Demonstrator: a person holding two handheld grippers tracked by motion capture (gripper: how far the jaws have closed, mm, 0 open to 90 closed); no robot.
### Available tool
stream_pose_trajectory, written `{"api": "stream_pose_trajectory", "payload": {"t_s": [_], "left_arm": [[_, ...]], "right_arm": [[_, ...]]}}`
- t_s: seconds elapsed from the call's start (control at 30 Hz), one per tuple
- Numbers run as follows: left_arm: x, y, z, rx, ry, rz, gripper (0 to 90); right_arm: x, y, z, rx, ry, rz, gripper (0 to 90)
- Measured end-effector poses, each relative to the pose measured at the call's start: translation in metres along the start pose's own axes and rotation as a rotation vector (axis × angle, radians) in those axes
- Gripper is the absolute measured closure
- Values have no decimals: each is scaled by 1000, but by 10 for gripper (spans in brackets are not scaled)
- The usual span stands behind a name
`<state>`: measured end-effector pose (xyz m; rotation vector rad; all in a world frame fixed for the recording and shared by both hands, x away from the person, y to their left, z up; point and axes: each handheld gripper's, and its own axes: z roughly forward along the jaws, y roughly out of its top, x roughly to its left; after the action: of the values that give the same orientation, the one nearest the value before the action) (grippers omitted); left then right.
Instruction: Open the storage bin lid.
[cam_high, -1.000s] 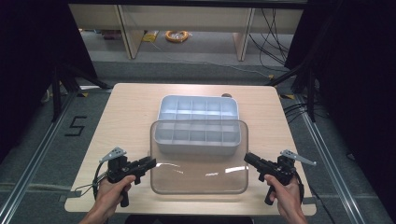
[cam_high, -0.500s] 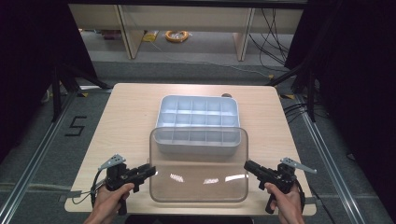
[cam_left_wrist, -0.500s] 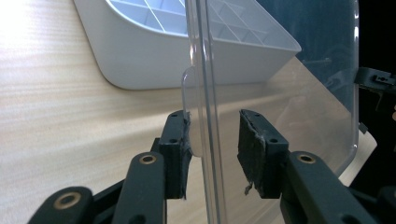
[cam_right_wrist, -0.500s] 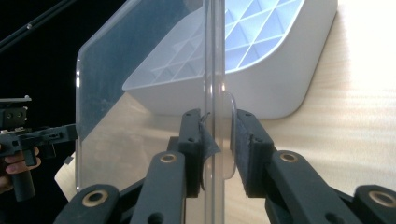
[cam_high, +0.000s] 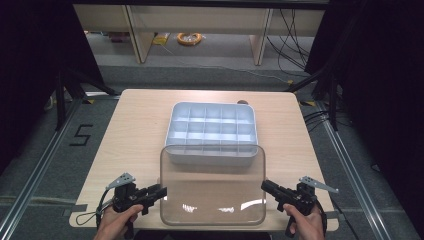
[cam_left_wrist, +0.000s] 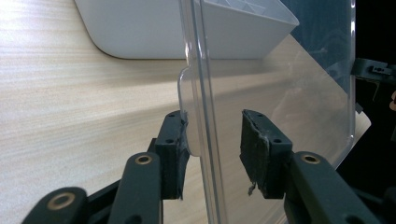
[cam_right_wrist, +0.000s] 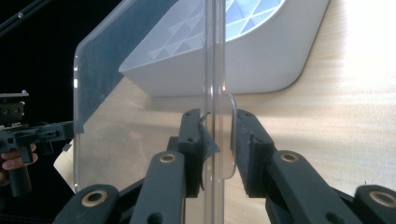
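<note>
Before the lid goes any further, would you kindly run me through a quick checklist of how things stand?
1. Right gripper clamped on the clear lid's tab: ok.
2. Left gripper clamped on its tab: not ok; jaws have just been opening, one pad stands off.
3. Lid clear of the compartment tray: not ok, far edge overlaps it.
4. Lid near edge resting on the table: cannot tell.
5. Tray compartments empty: ok.

The table (cam_high: 135, 130) was evenly lit amid dark surroundings; glare streaked the clear lid (cam_high: 212, 205) between the tongs; the close views were slightly soft.
</note>
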<state>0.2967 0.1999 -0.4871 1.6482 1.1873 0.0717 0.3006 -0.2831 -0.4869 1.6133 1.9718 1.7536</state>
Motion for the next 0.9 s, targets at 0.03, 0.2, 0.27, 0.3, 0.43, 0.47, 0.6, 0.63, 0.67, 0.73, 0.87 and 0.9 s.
{"api": "stream_pose_trajectory", "payload": {"t_s": [0.03, 0.2, 0.27, 0.3, 0.43, 0.47, 0.6, 0.63, 0.67, 0.73, 0.87, 0.9], "left_arm": [[0, -1, -1, 16, 4, 1, 599], [0, -5, -2, 20, -14, 7, 598], [-1, -6, -2, 22, -3, -2, 601], [-1, -7, -1, 14, -4, 2, 603], [0, -10, 0, 40, -3, 14, 601], [0, -11, 0, 45, -9, 8, 600], [1, -13, 1, 63, -2, 26, 597], [1, -14, 2, 64, -2, 20, 597], [2, -15, 3, 65, 0, 19, 595], [2, -15, 5, 77, -8, 17, 591], [4, -17, 8, 100, -9, 16, 574], [5, -17, 7, 118, -10, 29, 571]], "right_arm": [[1, -1, 0, 1, -2, 11, 740], [4, -5, -2, 12, -14, 26, 737], [3, -6, -3, 14, -14, 1, 737], [3, -7, -4, 18, -15, 2, 736], [5, -10, -4, 32, -23, 19, 727], [3, -11, -4, 32, -34, -19, 725], [7, -14, -5, 60, -36, 21, 720], [5, -14, -4, 48, -40, -8, 718], [4, -15, -4, 65, -49, -22, 713], [3, -16, -3, 71, -63, -38, 703], [3, -18, -2, 92, -74, -34, 692], [4, -18, -2, 96, -72, -27, 688]]}}
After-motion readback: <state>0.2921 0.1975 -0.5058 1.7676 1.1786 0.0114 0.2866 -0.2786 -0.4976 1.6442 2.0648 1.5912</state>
